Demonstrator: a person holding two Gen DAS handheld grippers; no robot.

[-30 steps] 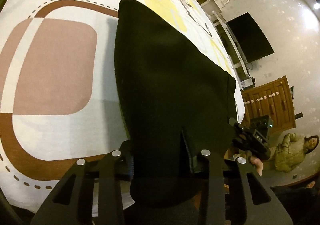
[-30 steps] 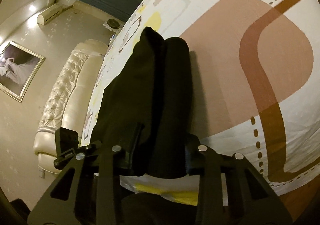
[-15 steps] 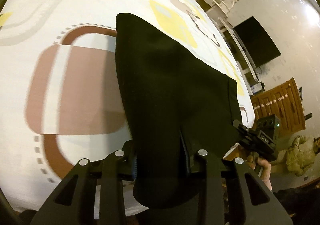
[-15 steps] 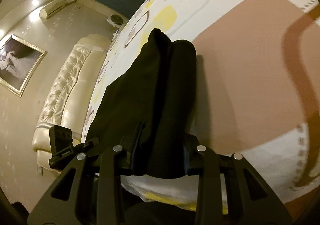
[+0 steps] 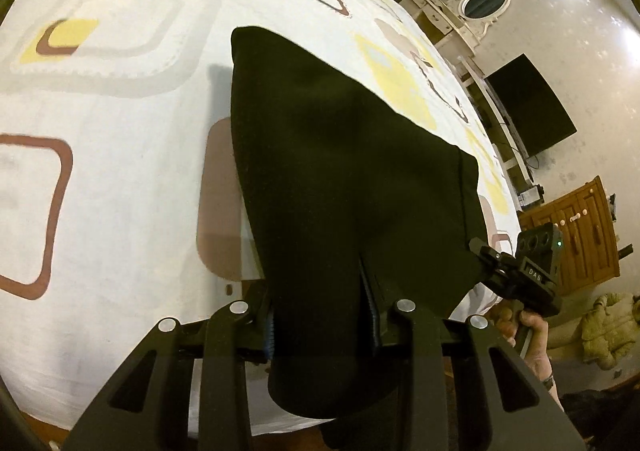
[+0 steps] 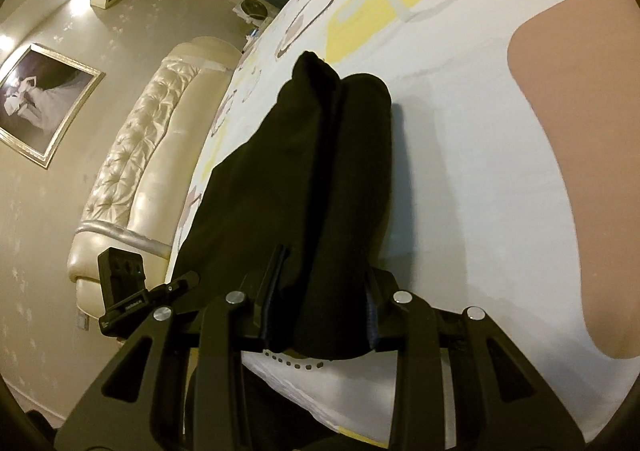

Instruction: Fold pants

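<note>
Both views slid across the bedspread [image 5: 120, 179] since a second ago: the big brown-pink patch in the left-wrist view is now mostly behind the black pants [image 5: 352, 179]. Left gripper [image 5: 320, 325] clamps a thick fold of pants; fabric fills the jaws, pads hidden. Right gripper [image 6: 318, 315] likewise pinches a bunched fold, jaws part-closed on cloth. Pants drape from both grippers up-frame onto the bed. Bottom hem is cut off by the gripper body. "DAS" reads on the other gripper, right edge of the left-wrist view; the label in the right-wrist view is illegible.

Both wrist cams close, angled down; share pants [image 5: 340, 179], bed [image 5: 120, 123].
</note>
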